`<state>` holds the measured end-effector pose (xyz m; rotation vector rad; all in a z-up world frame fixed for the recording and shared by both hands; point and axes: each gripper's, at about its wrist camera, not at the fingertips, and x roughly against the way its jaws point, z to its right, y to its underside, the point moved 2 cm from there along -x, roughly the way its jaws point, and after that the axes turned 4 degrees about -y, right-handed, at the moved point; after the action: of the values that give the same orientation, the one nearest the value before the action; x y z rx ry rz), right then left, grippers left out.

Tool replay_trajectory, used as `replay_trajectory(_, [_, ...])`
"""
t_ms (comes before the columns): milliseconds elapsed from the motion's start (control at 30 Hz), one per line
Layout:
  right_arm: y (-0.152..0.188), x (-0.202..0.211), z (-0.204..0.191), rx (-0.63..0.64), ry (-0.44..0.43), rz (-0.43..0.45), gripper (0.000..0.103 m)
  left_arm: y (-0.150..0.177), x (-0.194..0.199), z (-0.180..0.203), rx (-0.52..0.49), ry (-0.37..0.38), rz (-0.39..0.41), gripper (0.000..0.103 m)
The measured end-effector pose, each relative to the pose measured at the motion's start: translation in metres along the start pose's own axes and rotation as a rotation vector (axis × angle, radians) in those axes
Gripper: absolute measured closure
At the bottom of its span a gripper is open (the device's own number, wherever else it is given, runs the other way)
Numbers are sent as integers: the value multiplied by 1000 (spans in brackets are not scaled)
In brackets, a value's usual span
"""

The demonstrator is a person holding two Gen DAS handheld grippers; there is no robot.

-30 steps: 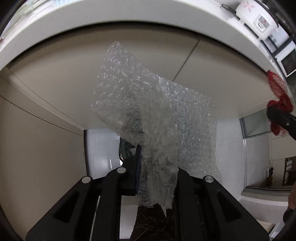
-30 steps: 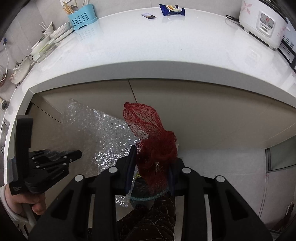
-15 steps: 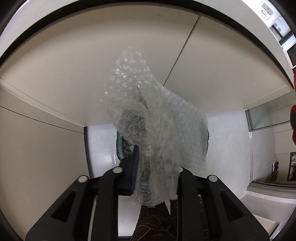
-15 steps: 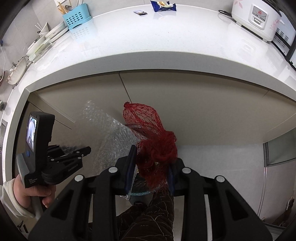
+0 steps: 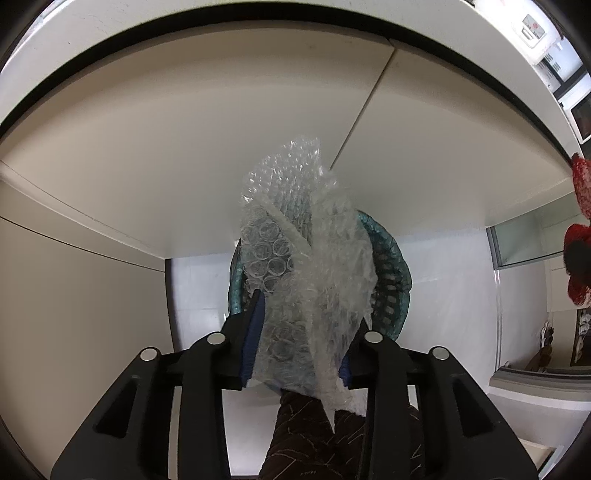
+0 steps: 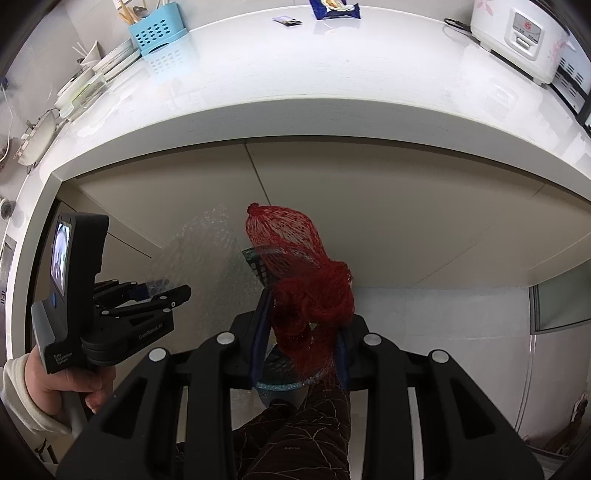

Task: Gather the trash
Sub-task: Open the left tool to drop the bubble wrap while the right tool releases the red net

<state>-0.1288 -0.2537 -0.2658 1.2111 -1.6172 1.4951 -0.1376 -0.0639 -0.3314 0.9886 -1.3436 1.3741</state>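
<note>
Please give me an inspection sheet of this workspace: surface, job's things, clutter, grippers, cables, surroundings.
Surface: white countertop above beige cabinet doors.
Job's things: bubble wrap over teal bin; red net bag.
Clutter: blue utensil caddy, snack packet, rice cooker.
Grippers: left gripper jaws opening, wrap between them; right gripper shut on net bag.
Cables: dark cord beside the cooker.
Surroundings: white floor tiles.

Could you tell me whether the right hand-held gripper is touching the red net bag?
Touching. The right wrist view shows the right hand-held gripper with its fingers pinching the bunched red net bag from both sides, no gap visible.
</note>
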Motion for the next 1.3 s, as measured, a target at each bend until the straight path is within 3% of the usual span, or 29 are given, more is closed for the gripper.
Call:
replay_trajectory(400, [-3, -3, -6, 14, 2, -11, 75, -4, 10, 8, 30, 14, 34, 49])
replay_trajectory(600, [0, -13, -12, 15, -19, -28, 75, -13, 24, 2, 57, -10, 86, 26])
replay_trajectory(833, [5, -35, -29, 20, -53, -59, 75, -19, 45, -21, 78, -31, 141, 7])
replay_trajectory(1300, [11, -55, -42, 49, -73, -101, 69, -16, 53, -49, 111, -42, 131, 6])
